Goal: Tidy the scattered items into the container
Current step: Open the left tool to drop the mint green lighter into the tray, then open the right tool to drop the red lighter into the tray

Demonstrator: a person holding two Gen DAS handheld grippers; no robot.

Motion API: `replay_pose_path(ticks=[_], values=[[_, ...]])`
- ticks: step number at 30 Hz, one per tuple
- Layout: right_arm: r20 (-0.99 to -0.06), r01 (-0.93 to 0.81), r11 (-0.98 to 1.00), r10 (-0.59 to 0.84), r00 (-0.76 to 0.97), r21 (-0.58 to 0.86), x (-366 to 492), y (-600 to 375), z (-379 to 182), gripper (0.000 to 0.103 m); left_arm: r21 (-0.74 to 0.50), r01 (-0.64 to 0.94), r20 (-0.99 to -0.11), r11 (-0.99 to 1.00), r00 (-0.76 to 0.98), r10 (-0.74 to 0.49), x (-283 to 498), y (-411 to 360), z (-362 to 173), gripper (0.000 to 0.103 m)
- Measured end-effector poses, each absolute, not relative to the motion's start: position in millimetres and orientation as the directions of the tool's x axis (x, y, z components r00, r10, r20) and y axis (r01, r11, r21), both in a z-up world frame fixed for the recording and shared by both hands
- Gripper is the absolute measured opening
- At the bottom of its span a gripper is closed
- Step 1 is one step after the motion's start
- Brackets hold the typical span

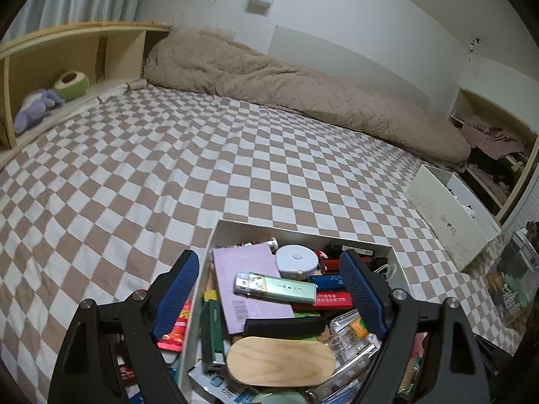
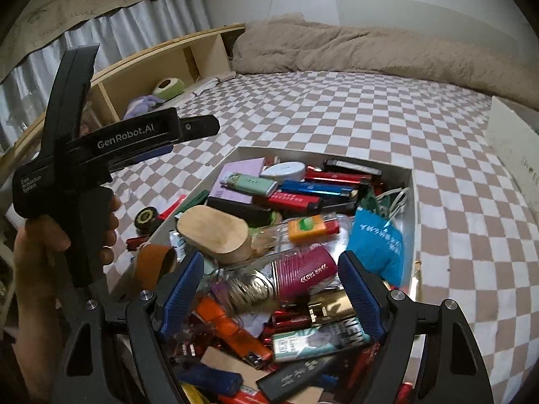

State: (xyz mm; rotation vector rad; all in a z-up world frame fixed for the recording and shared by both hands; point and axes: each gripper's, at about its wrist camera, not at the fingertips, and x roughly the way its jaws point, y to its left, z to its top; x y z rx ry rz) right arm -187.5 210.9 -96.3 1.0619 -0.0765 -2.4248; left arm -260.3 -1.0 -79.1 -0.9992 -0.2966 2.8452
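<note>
Both grippers' fingers wide apart, empty, above container.

The white box was heaped to its rim, with a wooden block and a teal pouch topping the pile, so little room was left inside. The checkered bed lay open across the middle and left of the frame. A second white box stood at right, and a beige duvet lined the wall along the top.
</note>
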Motion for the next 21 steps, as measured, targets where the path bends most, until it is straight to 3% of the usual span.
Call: replay_pose_path(ticks=[17,19,20,21], values=[[-0.657,0.411,-0.891,-0.427,-0.621,0.19,-182,213,-85,0.083,-0.176,-0.025,-0.571,-0.984,-0.812,0.123,-246,-6,-65,0.086],[-0.634,0.39,-0.9,-0.42,-0.649,0.195,-182,219,-78,0.09,-0.167,-0.026,-0.565,-0.986,-0.817,0.117,-244,-5,-62,0.086],[-0.623,0.379,-0.904,-0.415,-0.663,0.199,-182,222,-74,0.1,-0.16,-0.026,-0.562,-0.987,-0.819,0.113,-243,-5,-61,0.086],[-0.609,0.367,-0.908,-0.409,-0.679,0.201,-182,225,-70,0.103,-0.152,-0.026,-0.56,-0.988,-0.821,0.108,-242,-4,-59,0.086]])
